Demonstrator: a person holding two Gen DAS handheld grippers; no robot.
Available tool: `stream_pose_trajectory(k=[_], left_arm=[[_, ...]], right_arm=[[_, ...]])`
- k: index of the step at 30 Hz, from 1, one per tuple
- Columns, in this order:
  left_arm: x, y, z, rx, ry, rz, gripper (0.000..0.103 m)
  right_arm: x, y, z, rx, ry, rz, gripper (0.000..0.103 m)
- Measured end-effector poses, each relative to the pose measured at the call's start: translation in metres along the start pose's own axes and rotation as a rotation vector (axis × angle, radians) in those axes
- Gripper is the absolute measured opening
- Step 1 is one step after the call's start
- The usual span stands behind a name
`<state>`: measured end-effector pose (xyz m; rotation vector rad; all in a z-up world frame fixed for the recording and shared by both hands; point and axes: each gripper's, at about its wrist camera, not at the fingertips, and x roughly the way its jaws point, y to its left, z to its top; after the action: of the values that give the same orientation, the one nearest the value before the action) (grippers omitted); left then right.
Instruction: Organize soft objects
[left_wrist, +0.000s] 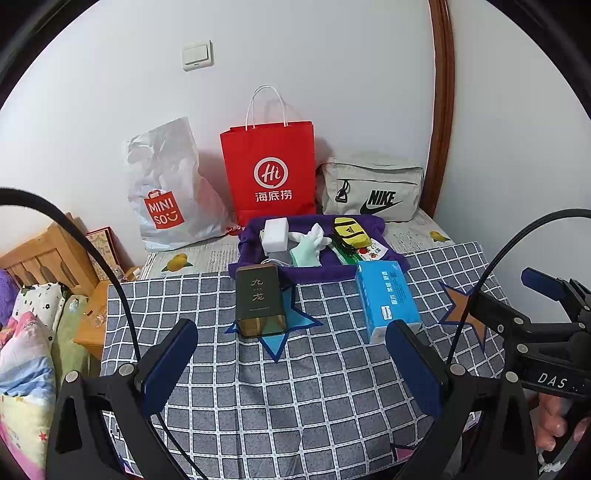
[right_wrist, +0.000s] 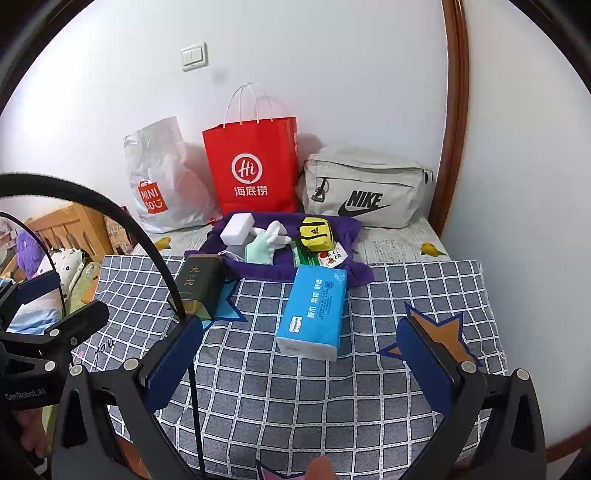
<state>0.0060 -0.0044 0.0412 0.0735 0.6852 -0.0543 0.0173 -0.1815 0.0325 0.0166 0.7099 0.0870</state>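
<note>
Both the left gripper (left_wrist: 291, 363) and right gripper (right_wrist: 301, 363) hover spread wide and empty above the checked cloth (right_wrist: 295, 406), the blue tissue pack (right_wrist: 314, 314) lying just beyond.

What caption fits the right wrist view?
Open right claw hovers over checked cloth, facing blue tissue pack, purple tray and three bags.

blue tissue pack (right_wrist: 312, 312) flat on checked cloth, mint-white glove (right_wrist: 264, 242) – yellow pouch (right_wrist: 316, 238) on purple fabric
</note>
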Motion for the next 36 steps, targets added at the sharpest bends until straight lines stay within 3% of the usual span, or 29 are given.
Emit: stream_pose_trajectory(k=[36], left_arm=[[0.0023, 0.0014, -0.0017, -0.01, 0.004, 0.001, 0.103]], right_arm=[[0.0052, 0.0022, -0.0025, -0.009, 0.01, 0.003, 0.103]])
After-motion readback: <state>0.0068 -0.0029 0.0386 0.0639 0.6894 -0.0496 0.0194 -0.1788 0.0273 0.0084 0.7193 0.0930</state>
